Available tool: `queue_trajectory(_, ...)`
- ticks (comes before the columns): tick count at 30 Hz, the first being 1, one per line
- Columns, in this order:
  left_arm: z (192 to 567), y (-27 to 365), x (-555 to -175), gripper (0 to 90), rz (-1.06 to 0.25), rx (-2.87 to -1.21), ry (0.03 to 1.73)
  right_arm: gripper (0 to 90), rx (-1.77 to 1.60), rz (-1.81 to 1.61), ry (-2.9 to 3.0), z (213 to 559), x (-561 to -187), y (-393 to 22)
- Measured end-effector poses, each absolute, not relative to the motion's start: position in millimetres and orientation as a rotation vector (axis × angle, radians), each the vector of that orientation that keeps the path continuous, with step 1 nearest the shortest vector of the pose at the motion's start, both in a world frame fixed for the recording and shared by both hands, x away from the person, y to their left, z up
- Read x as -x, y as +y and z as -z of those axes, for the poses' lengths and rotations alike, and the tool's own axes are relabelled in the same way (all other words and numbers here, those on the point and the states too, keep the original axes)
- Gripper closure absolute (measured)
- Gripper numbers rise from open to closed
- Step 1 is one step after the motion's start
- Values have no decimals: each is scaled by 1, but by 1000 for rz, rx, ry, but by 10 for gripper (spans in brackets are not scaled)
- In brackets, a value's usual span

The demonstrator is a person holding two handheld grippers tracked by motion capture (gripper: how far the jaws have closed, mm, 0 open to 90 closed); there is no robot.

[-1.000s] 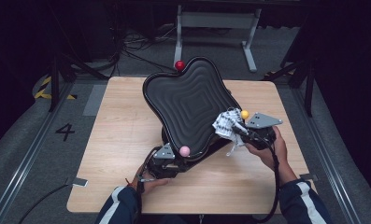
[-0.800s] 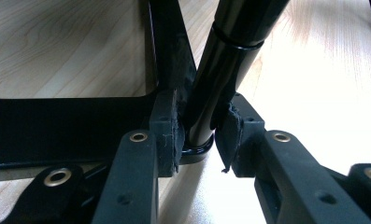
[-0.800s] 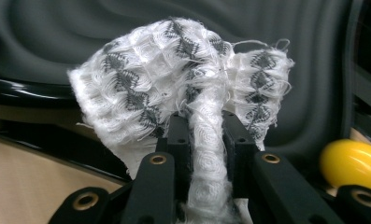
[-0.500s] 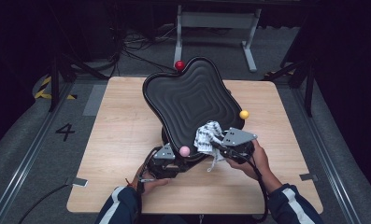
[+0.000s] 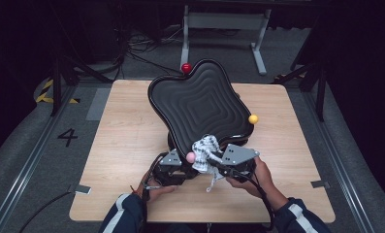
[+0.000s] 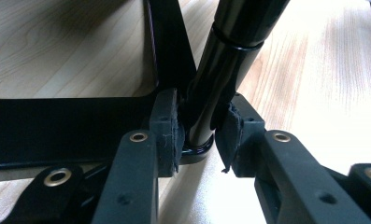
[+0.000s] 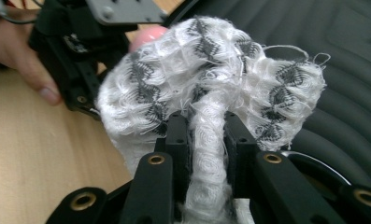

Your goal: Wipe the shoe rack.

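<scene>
While the cloth [image 7: 206,93] sits bunched at the near lower edge of the tray [image 5: 204,107], wiping looks only partly underway: judging by position, just that near corner is being covered and the rest of the ribbed surface is left. Cloth is white, loose-weave with dark zigzag bands, frayed threads sticking out, one strip hanging down toward the table [image 5: 132,121]. Right gripper [image 7: 206,135] has its jaws pinching a fold of the cloth, wad bulging above the tips. Tray is black, wavy-edged, concentric ridges, tilted up on a black stand [image 6: 220,70]. Left gripper [image 6: 199,135] is clamped on the stand's round post just above its base, steadying it. Coloured balls on the rim: pink ball [image 5: 190,157] just beside the cloth, yellow ball [image 5: 253,119] at right, red ball [image 5: 185,67] at the far end.
</scene>
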State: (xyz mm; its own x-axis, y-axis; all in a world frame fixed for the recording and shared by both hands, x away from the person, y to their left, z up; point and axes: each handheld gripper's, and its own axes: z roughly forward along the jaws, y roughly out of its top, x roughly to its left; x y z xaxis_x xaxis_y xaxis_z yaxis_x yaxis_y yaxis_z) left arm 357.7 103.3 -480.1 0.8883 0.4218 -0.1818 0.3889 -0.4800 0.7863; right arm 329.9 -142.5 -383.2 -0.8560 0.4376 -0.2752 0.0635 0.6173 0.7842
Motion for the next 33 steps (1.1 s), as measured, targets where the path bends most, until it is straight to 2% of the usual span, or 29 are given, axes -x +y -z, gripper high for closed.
queue_trajectory(10,480,103,-357,689,-50,-2124,583,769,-436,-1149,2387,384,-337,-150)
queue_trajectory(19,480,104,-358,688,-45,-2127,580,784,-671,-1037,2330,400,-376,-192)
queue_trajectory(33,480,103,-358,704,-42,-2131,568,780,-916,-907,2210,409,-407,-251)
